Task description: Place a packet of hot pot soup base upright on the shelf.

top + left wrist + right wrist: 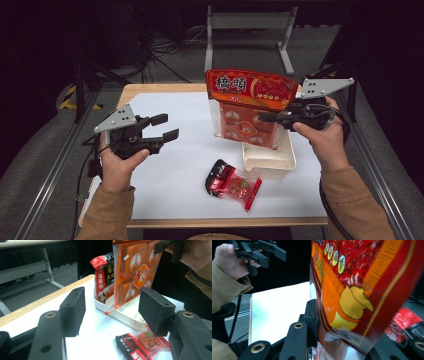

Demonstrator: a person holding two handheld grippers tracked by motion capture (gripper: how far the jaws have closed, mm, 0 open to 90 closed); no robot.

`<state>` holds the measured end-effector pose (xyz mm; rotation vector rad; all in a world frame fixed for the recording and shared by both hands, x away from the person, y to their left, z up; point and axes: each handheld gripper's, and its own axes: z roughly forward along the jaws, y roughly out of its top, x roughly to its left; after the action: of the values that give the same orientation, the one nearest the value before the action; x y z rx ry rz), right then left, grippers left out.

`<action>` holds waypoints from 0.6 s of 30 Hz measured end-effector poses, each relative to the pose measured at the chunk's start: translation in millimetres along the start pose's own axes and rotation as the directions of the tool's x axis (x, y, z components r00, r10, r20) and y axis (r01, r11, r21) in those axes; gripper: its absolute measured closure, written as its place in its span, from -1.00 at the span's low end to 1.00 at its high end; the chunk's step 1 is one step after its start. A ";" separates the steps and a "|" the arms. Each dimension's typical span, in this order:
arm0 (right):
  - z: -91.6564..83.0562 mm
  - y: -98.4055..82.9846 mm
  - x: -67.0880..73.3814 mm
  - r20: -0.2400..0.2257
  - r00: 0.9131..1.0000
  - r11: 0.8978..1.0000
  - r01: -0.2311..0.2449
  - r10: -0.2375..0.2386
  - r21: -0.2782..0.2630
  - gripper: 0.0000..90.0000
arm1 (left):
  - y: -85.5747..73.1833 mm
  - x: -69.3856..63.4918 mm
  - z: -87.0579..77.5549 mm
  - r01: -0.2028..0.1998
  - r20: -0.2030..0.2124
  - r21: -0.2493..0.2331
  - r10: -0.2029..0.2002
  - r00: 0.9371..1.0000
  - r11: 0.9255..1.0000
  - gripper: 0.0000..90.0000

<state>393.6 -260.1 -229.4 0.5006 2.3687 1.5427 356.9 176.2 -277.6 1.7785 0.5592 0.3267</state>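
A large orange and red snack bag [247, 107] hangs upright, its lower end at the white tray [270, 165]. My right gripper [270, 118] is shut on the bag's right edge near the top. In the right gripper view the bag [367, 290] lies against the left jaw and hides the other one. My left gripper [165, 127] hovers over the left of the table, open, with nothing between its jaws. The left gripper view looks between its jaws [112, 307] at the bag [135, 267] and the tray [120, 316]. A red and black packet [103, 275] stands in the tray behind the bag.
A small red and black packet [231, 184] with a clear window lies flat on the white mat [175, 170], in front of the tray. The mat covers a wooden table [135, 89]. A grey metal frame [247, 22] stands beyond the far edge.
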 end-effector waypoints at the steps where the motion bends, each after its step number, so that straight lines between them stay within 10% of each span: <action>1: -2.4 -1.5 -1.8 0.012 1.000 1.000 -0.004 0.004 -0.002 0.56 | -0.6 0.4 0.1 0.004 -0.003 0.000 -0.004 1.000 1.000 -0.13; 18: -21.9 -16.4 -14.8 0.118 0.991 0.997 -0.067 0.071 -0.040 0.56 | -6.0 5.4 1.4 0.015 -0.014 0.027 -0.015 1.000 1.000 -0.16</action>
<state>395.8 -290.6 -235.2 0.6537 2.2526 1.5357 361.0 179.1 -284.1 1.7983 0.5893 0.3227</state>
